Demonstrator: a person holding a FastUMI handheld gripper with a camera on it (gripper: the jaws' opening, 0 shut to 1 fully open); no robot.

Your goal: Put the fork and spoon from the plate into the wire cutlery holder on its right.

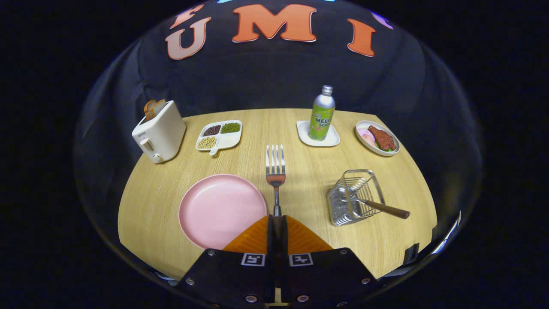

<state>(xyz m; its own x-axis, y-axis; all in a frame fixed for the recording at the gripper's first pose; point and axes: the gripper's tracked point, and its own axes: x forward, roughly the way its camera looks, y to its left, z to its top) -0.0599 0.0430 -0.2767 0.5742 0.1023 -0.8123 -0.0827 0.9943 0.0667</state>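
My gripper [277, 219] is shut on the handle of the fork [275, 167], whose tines point straight ahead, held above the wooden table. The pink plate [214, 210] lies bare just left of my fingers. To the right stands the wire cutlery holder [355, 196]. The spoon [381, 207] rests in the holder, its brown handle sticking out over the rim toward the right.
At the back of the round table [300, 163] stand a white toaster [159, 132] with bread, a divided dish of beans [219, 134], a soda bottle [321, 113] on a white coaster, and a plate of food [378, 138].
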